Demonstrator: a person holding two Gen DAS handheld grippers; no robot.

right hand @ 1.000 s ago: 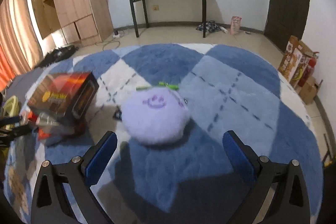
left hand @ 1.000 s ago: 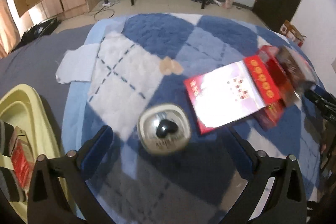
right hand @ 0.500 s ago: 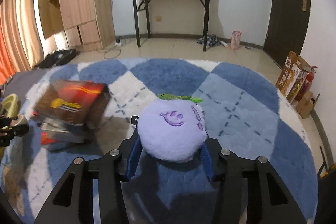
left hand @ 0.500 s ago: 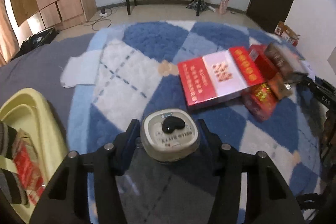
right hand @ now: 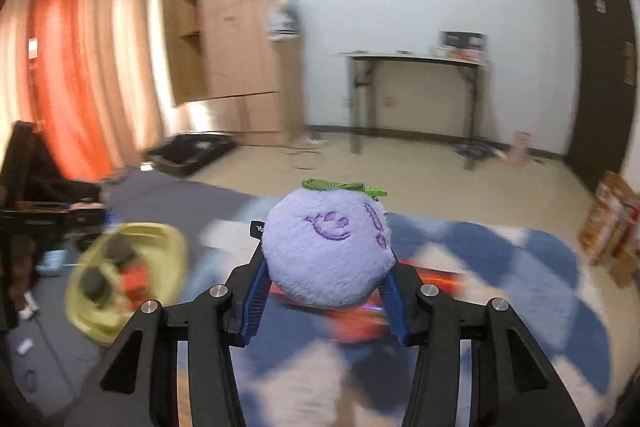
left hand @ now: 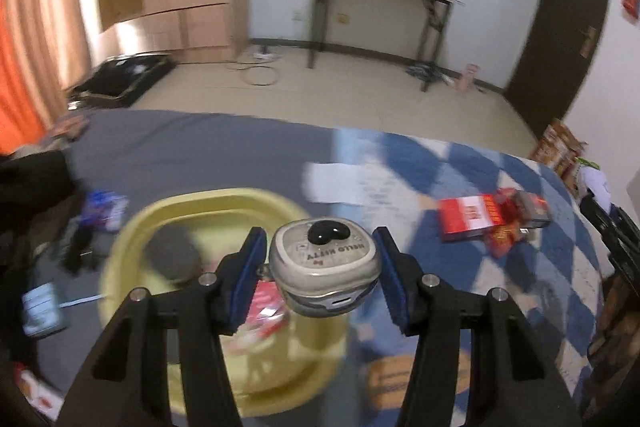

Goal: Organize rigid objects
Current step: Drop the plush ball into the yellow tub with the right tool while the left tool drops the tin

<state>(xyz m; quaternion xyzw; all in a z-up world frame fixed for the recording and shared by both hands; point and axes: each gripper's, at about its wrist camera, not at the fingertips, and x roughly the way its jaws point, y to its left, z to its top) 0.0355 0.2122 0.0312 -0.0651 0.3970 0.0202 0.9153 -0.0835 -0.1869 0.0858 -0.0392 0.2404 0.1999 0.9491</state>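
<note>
**A:** Starting with the big stuff: a blue-and-white checked rug (left hand: 472, 171) is spread over a grey sheet (left hand: 192, 139), and both views are smeared by blur. A yellow basin (left hand: 132, 227) is seen sitting on the grey part, with some dark lumps and red packets inside that can't be made out properly.

**B:** And on the rug itself?

**A:** A red-and-white box (left hand: 468, 217) is laid flat well off to the right in the left view, with a few smaller red boxes (left hand: 508, 235) crowded against its far side.

**B:** What's being held?

**A:** The left gripper (left hand: 322, 267) is clamped on a small rounded tin (left hand: 324, 267) with a black heart-shaped knob on its lid; it's carried in the air over the near right rim of the basin, off any surface. The right gripper (right hand: 326, 287) is squeezed onto a purple plush ball (right hand: 326, 251) with a stitched face and a green leaf on top, lifted above the rug, the basin well off to its left.
</note>
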